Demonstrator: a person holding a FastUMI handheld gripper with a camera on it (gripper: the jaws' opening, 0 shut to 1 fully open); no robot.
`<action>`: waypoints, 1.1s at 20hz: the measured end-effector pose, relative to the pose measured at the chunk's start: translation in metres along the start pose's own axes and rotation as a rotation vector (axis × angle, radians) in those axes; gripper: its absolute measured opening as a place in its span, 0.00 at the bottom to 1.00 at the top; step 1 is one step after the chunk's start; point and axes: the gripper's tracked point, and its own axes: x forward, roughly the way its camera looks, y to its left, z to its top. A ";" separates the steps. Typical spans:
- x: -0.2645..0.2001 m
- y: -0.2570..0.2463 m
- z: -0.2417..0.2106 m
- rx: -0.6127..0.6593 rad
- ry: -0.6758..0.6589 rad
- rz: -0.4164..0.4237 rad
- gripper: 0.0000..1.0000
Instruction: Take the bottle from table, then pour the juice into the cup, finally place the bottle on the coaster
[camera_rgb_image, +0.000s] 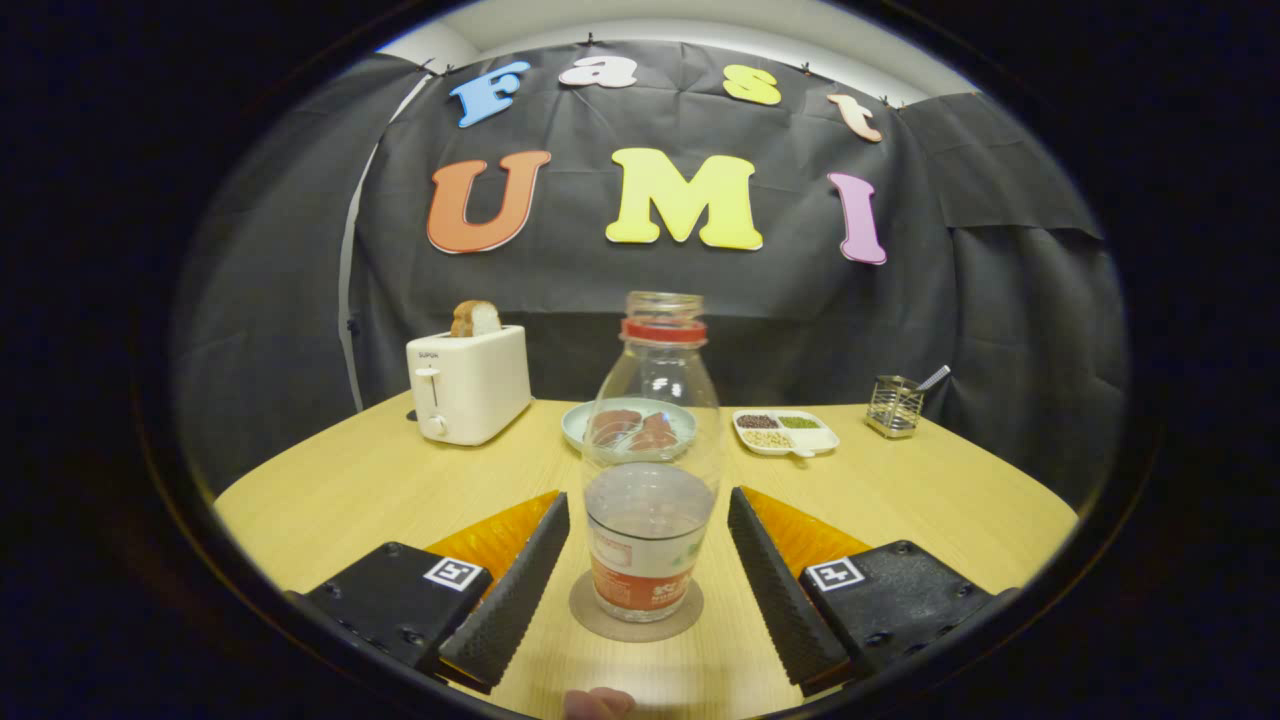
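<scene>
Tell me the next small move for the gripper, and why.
Probably draw the gripper straight back, keeping the jaws wide. The clear plastic bottle with the red neck ring already stands upright on the round brown coaster, and both jaws stand apart from it, so only a clean retreat seems left.

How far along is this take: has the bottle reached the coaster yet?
Looks nearly done. The bottle stands upright on the coaster, uncapped, apparently empty. The tool is open, its fingers either side of the bottle with gaps, neither pressing. The cup isn't visible here, so the pour can't be confirmed. Likely left: backing the tool away.
</scene>
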 end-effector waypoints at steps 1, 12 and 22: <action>-0.007 0.000 0.002 -0.002 -0.001 -0.003 1.00; -0.113 0.012 0.114 0.002 -0.100 -0.005 1.00; -0.263 -0.008 0.216 0.094 -0.258 -0.033 1.00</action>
